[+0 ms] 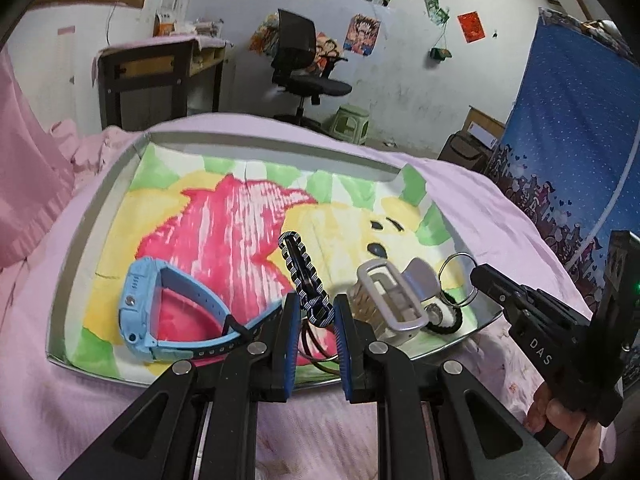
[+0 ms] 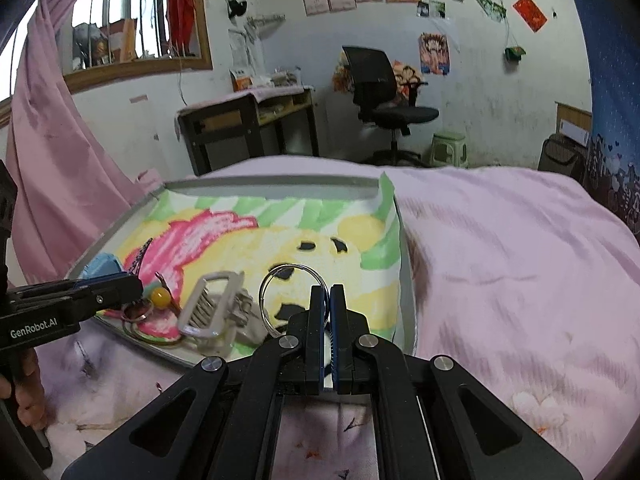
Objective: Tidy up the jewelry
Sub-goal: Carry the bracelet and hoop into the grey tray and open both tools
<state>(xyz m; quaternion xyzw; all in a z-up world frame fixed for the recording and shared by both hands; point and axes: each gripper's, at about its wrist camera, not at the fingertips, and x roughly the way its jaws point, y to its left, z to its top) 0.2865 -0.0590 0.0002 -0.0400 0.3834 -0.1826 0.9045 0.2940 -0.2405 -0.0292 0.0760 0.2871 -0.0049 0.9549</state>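
A metal tray [image 1: 92, 220] lined with a colourful cartoon towel lies on the pink bed. In it are a blue smartwatch [image 1: 160, 312], a black-and-white patterned hair clip [image 1: 304, 276], a white claw clip [image 1: 394, 300] and a metal key ring [image 1: 460, 276]. My left gripper [image 1: 318, 312] is shut on the lower end of the patterned hair clip. My right gripper [image 2: 329, 300] is shut on the key ring [image 2: 280, 284] at the tray's near right corner. The claw clip [image 2: 212, 308] lies just left of it, with a yellow bead [image 2: 160, 297] and thin rings beside it.
The tray's rim [image 2: 408, 300] borders rumpled pink bedding [image 2: 500, 260] on the right. A pink curtain [image 2: 60, 184] hangs at the left. A desk [image 2: 248, 124], an office chair [image 2: 384, 100] and a green stool [image 2: 450, 148] stand beyond the bed.
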